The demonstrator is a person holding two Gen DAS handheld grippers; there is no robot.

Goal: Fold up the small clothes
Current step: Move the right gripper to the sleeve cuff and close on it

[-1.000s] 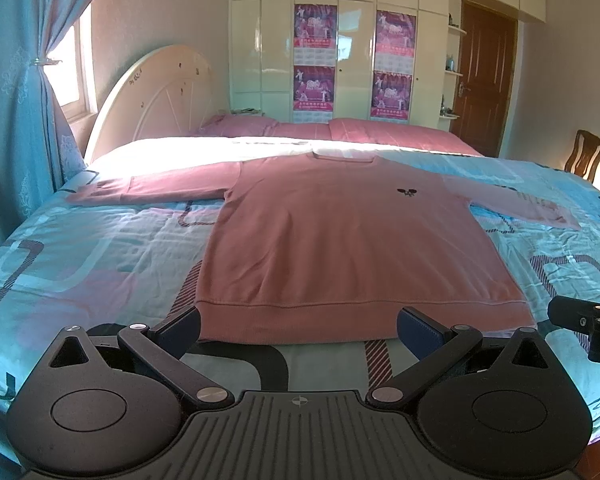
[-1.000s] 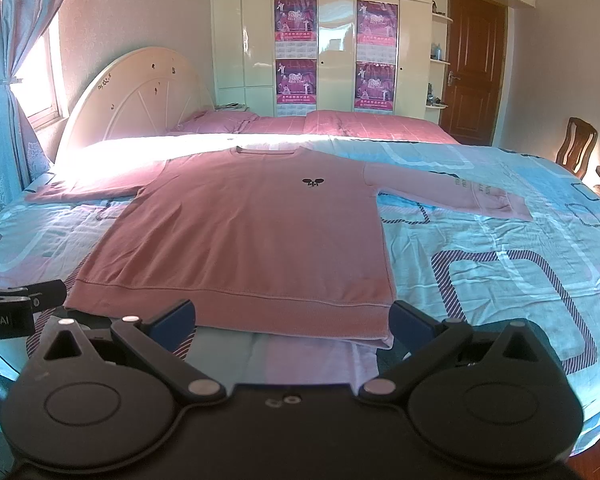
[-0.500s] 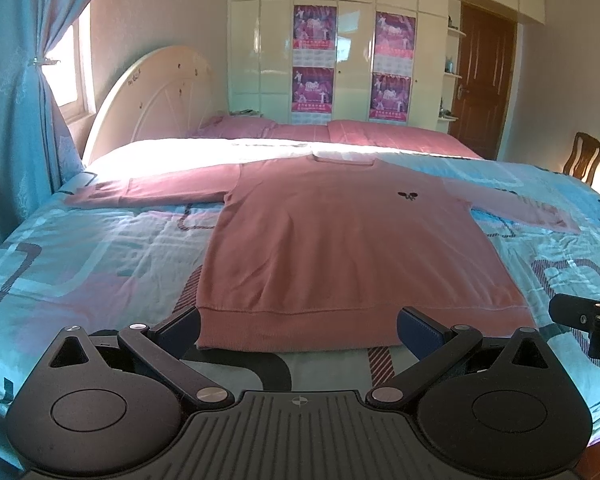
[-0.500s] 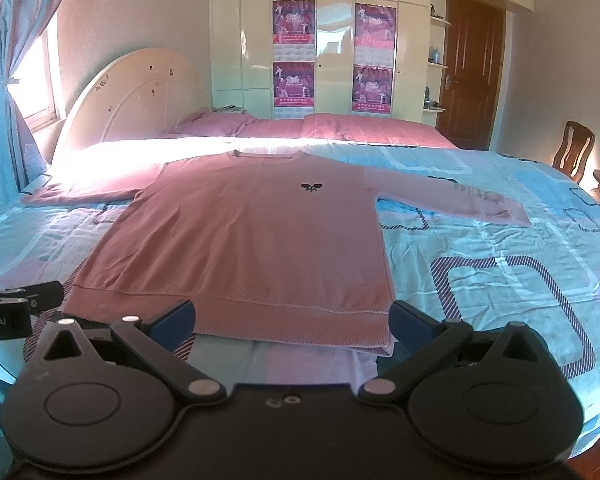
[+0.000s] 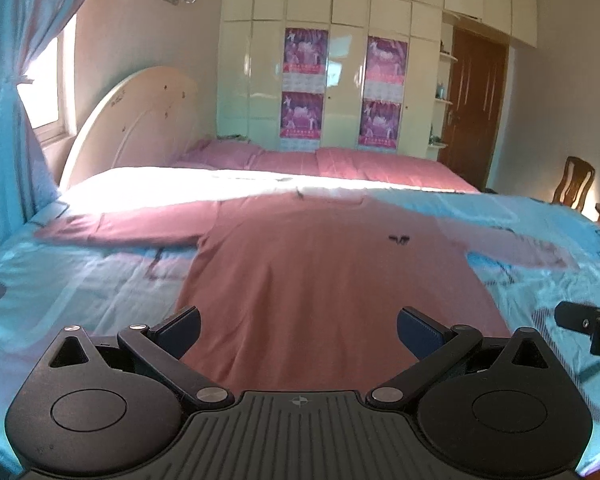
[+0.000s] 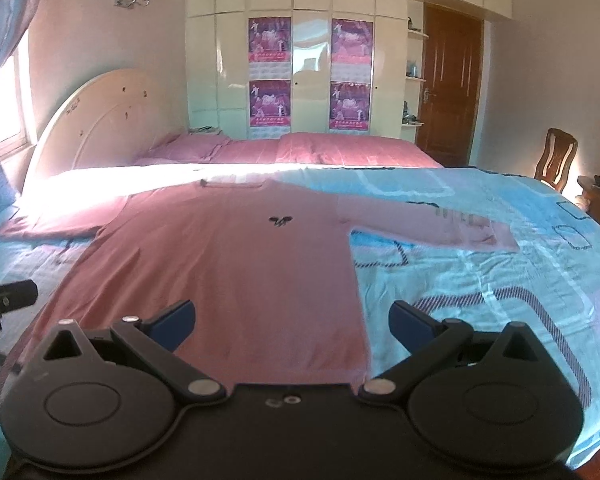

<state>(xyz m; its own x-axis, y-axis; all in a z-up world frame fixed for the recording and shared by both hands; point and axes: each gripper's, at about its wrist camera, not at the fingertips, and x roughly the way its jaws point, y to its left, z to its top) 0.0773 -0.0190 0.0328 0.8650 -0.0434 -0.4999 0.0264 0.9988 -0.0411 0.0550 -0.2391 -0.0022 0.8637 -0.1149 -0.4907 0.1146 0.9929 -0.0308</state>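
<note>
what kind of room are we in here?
A home bedroom, almost certainly. A large bed with an arched headboard fills the view, built-in wardrobes line the far wall, and a pink long-sleeved top lies spread flat on the bedspread.

I see the bed under a light blue patterned cover. A pink long-sleeved sweater lies flat on it, front up, both sleeves spread sideways. Pink pillows rest at its far edge.
</note>
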